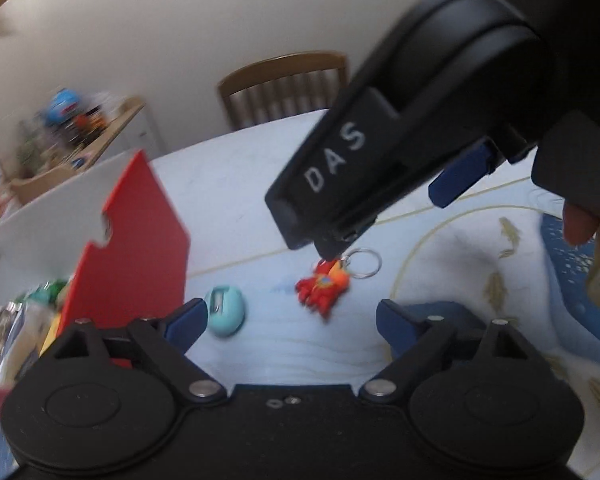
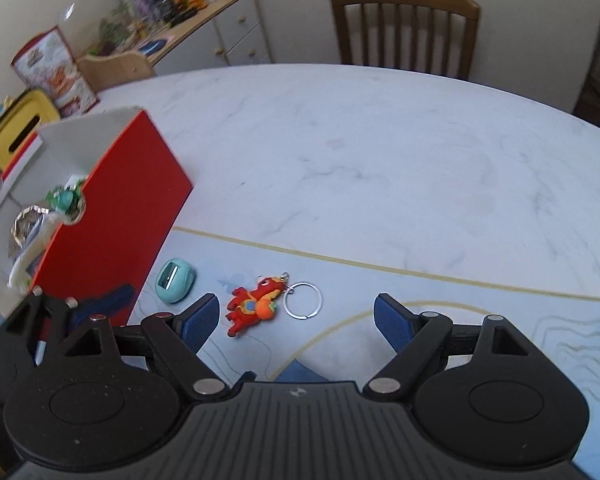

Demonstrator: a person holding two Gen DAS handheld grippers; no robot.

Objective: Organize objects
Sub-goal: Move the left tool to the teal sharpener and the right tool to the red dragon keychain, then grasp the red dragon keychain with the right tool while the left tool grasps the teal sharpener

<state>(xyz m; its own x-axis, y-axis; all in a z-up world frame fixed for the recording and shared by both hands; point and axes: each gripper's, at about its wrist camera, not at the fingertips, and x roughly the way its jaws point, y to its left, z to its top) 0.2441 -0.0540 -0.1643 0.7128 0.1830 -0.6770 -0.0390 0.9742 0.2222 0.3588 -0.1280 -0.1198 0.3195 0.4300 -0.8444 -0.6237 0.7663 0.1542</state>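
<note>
Just beside red box (image 2: 112, 216), keychain (image 2: 254, 304) (flat), open tabletop (image 2: 380, 160) beyond

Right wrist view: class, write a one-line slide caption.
Open right gripper above a red dragon keyring and teal sharpener beside a red box.

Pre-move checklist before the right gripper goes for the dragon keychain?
1. Right gripper open, nothing between its pads: ok.
2. Dragon keychain lying free on the table, ring attached: ok.
3. Keychain centred between the right jaws: not ok, it sits close to the left finger.
4. Left gripper open and empty: ok.
5. Teal sharpener apart from the keychain: ok.
6. Red box top open, room left inside: cannot tell, it already holds items.
</note>
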